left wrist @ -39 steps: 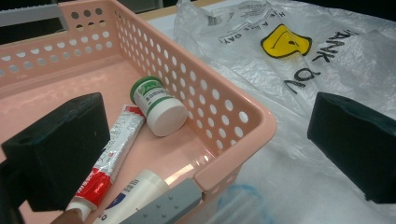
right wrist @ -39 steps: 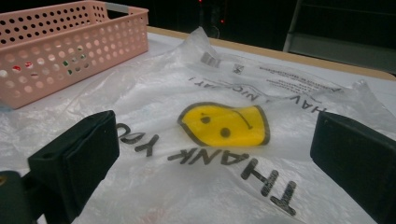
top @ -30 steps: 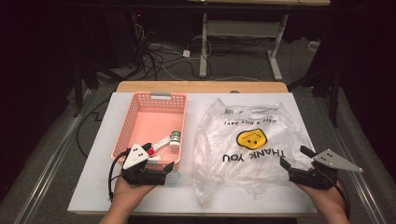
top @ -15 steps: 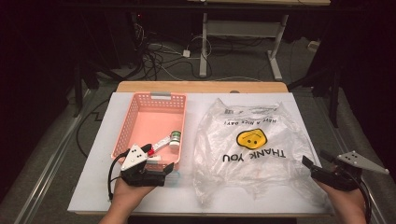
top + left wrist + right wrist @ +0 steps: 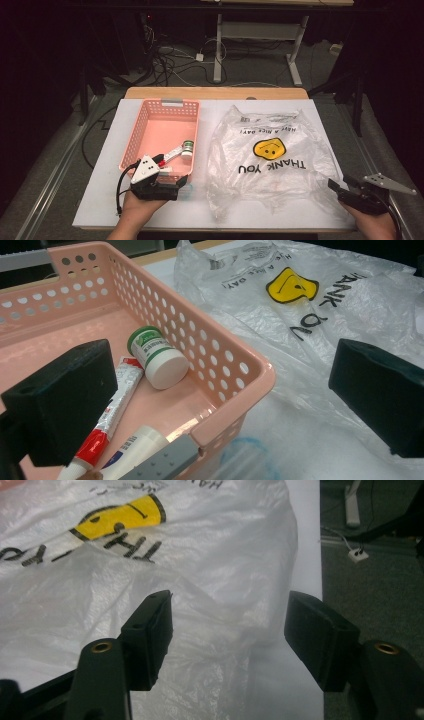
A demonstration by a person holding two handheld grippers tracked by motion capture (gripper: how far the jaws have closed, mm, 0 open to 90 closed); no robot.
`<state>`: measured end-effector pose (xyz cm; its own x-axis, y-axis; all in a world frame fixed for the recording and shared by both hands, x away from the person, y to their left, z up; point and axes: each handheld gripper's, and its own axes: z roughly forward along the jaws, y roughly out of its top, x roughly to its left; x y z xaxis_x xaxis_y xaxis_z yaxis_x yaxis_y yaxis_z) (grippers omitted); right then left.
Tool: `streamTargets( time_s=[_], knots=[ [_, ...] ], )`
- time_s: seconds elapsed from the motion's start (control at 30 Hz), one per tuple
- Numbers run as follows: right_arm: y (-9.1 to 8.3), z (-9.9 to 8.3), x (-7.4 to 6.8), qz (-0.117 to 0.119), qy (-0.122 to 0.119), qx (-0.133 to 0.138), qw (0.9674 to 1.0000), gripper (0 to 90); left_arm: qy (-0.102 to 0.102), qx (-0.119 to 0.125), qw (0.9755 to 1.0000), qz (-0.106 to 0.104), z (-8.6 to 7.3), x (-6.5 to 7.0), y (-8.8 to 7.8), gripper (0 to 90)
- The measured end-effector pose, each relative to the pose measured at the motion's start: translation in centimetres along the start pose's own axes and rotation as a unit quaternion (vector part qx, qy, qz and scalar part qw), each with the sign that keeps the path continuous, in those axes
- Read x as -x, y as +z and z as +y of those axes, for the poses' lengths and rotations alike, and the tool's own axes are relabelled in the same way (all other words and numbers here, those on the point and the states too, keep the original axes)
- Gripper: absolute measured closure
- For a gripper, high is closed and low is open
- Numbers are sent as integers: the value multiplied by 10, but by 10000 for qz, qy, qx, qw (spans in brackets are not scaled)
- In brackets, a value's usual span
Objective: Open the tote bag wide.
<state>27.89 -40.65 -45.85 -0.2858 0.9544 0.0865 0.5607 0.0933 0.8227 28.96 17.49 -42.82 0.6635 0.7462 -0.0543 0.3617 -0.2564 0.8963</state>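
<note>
Right tool point(image 5: 336, 186): jaws stand partly apart and have just been closing; the crumpled near right edge of the plastic bag point(image 5: 270, 160) is seen between them in the right gripper view, with no pad pressing on it, so nothing is grasped.
Left tool point(image 5: 184, 184): jaws are spread wide, released; the near right corner of the pink basket point(image 5: 134, 145) lies between them, and no touch can be made out.
Plastic bag: spread flat on the desk point(image 5: 100, 200), ahead of the right tool and to the right of the left tool.
Basket contents: a green-labelled jar point(image 5: 156, 358) and a tube point(image 5: 107, 420) are seen just ahead of the left tool.
</note>
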Motion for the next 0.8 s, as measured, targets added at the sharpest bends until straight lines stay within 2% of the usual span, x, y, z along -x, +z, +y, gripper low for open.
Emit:
streamTargets(
  time_s=[0.1, 0.2, 0.3, 0.37, 0.4, 0.43, 0.5, 0.63, 0.67, 0.8],
  knots=[
    [4, -2, 2, -70, 9, -123, 9999, 396, 19, -19, 10000, -26, 0, 1, 0, 0],
    [7, -5, 4, -74, 123, -284, 9995, 422, -5, 7, 10000, -38, 1, 1, -1, 0],
    [11, -9, 2, -125, -66, -535, 9985, 425, 16, 23, 10000, -44, 2, 3, -2, 0],
    [11, -10, 0, -157, -115, -578, 9981, 439, 15, 34, 10000, -64, 2, 3, -3, 0],
    [11, -10, -4, -270, -258, -616, 9974, 502, 22, 30, 10000, -72, 3, 4, -3, 0],
    [11, -10, -4, -270, -258, -616, 9974, 502, 33, 10, 10000, -78, 3, 4, -3, 0],
    [11, -11, -5, -445, -363, -621, 9964, 592, 84, -48, 9999, -70, 3, 5, -2, 0],
    [5, -13, -2, -427, -394, -623, 9964, 873, 103, -110, 9999, -42, 5, 5, 0, 0],
    [4, -14, -1, -397, -386, -617, 9966, 900, 104, -101, 9999, -25, 6, 4, 0, 0],
    [-3, -17, -5, -229, -467, -653, 9965, 900, 64, -21, 9999, 92, 12, 2, -1, 0]
  ],
)
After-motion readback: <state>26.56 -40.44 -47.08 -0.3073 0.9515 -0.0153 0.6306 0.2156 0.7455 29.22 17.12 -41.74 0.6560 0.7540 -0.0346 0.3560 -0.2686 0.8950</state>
